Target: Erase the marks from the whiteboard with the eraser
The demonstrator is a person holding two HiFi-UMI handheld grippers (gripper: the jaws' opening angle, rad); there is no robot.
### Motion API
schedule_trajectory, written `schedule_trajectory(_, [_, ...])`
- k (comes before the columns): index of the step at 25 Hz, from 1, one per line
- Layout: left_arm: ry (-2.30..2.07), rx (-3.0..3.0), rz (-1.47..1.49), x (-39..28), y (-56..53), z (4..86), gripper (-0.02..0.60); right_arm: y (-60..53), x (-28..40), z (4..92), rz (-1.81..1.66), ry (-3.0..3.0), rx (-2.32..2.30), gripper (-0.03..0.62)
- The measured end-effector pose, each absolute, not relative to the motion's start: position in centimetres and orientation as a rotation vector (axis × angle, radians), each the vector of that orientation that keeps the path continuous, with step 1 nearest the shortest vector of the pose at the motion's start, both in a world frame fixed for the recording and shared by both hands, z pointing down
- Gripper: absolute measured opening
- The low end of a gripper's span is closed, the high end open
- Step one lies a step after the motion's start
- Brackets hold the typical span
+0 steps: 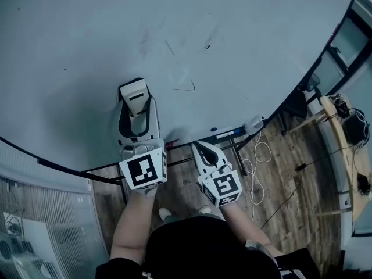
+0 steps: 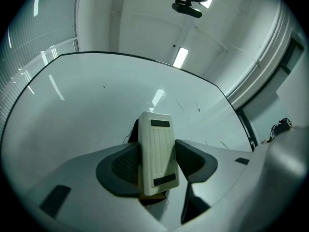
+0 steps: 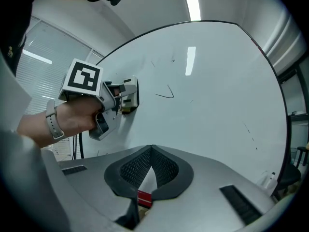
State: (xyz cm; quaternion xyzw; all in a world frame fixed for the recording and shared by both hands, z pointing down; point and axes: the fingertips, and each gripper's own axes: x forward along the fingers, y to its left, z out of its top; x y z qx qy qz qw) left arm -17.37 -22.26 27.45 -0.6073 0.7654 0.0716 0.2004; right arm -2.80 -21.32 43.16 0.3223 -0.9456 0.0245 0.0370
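Note:
The big whiteboard (image 1: 87,45) carries a few thin dark marks: a checkmark-shaped stroke (image 1: 187,87) and short lines (image 1: 168,47) higher up. My left gripper (image 1: 137,106) is shut on the white eraser (image 1: 134,92), pressed flat on the board just left of the checkmark stroke. In the left gripper view the eraser (image 2: 155,139) stands upright between the jaws of the left gripper (image 2: 157,162), with faint marks (image 2: 198,109) to its upper right. My right gripper (image 1: 204,149) is shut on nothing and held low by the board's bottom edge. The right gripper view shows the right gripper (image 3: 151,151), the eraser (image 3: 131,94) and the stroke (image 3: 165,94).
A tray along the board's bottom edge holds a blue-capped marker (image 1: 228,134) and a small pale object (image 1: 253,124). To the right stands a wooden table (image 1: 343,150) with cables and gear. Cables (image 1: 256,173) trail over the wooden floor.

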Motion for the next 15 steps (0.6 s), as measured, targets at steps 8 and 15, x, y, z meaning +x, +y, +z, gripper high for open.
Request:
schedule_trajectory(8, [2.219, -1.738, 0.25, -16.4, -23.0, 30.5, 0.249, -21.8, -0.4, 43.9, 0.075, -2.864, 1.028, 0.026])
schedule_trajectory(15, [2.24, -1.755, 0.226, -14.3, -24.8, 31.9, 0.249, -22.4, 2.4, 44.5, 0.075, -2.83, 1.074, 0.026])
